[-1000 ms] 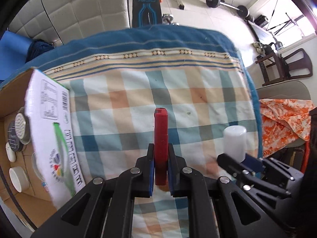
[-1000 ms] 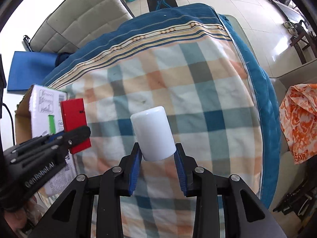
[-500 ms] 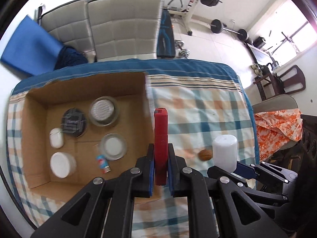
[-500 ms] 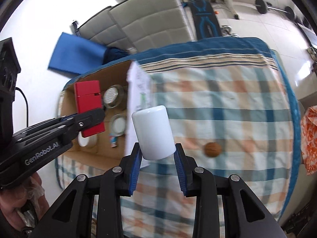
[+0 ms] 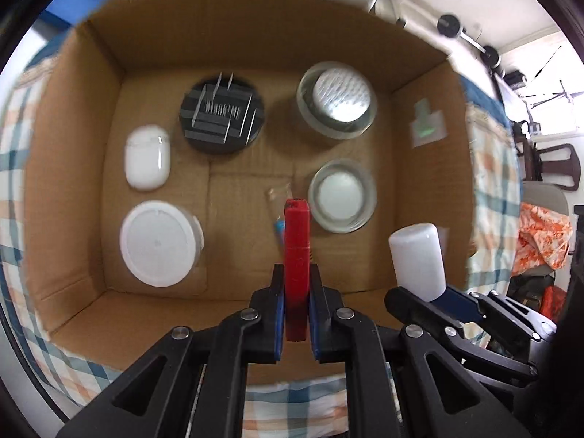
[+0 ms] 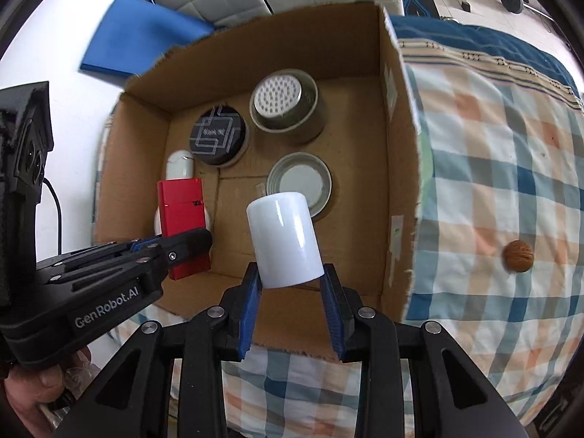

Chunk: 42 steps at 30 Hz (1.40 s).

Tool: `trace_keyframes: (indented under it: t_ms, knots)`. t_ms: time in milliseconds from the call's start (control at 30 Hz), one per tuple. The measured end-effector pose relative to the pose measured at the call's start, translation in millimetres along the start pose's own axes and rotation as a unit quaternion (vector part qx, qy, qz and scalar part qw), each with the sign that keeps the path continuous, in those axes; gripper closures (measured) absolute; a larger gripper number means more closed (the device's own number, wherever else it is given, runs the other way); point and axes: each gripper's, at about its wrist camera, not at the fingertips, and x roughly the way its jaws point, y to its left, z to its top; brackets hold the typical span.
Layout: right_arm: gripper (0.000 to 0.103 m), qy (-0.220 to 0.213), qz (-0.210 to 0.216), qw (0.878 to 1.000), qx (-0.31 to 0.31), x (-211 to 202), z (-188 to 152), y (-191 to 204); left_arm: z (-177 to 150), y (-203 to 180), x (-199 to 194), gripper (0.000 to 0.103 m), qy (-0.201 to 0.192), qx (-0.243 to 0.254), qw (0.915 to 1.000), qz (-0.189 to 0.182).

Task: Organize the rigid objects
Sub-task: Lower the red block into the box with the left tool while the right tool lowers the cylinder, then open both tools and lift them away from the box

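Left wrist view: left gripper jaws clamp the red case, right gripper jaws pinch the white cylinder, both above the box. Lower each onto bare cardboard, clear of the 2 glass jars, before releasing.

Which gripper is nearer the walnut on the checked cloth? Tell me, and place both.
Right. The right gripper, shut on the white cylinder, hangs over the cardboard box near the wall facing the walnut. The left gripper, shut on the red block, is farther from it.
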Motion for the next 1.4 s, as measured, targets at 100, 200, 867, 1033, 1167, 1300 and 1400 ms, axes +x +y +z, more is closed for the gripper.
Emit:
trace_keyframes:
  t_ms: [100,200,867,1033,1167,1300,1400]
  knots:
    - [0.068,0.012,-0.021,1.000,0.010,18,1,3,0,6,17,0.094,0.026,0.000,0.9996,-0.009]
    - [0.068,0.022,-0.037,0.999,0.022,29,2,3,0,8,27,0.092,0.040,0.001,0.9992,-0.008]
    - [0.010,0.011,-0.063,0.998,0.027,-5,-3,8,-2,5,-50,0.001,-0.054,0.019,0.9958,0.072]
    - [0.004,-0.009,-0.079,0.997,0.002,-27,-7,21,-15,9,-75,0.001,-0.089,0.017,0.9928,0.079]
    - [0.004,-0.032,-0.088,0.996,-0.015,-51,-12,32,-29,4,-99,0.001,-0.117,0.021,0.9887,0.092]
    - [0.004,-0.057,-0.094,0.993,-0.037,-79,-20,44,-42,-2,-124,0.001,-0.150,0.026,0.9824,0.108]
    - [0.004,-0.066,-0.086,0.993,-0.043,-95,-25,48,-50,-3,-140,0.001,-0.167,0.021,0.9798,0.108]
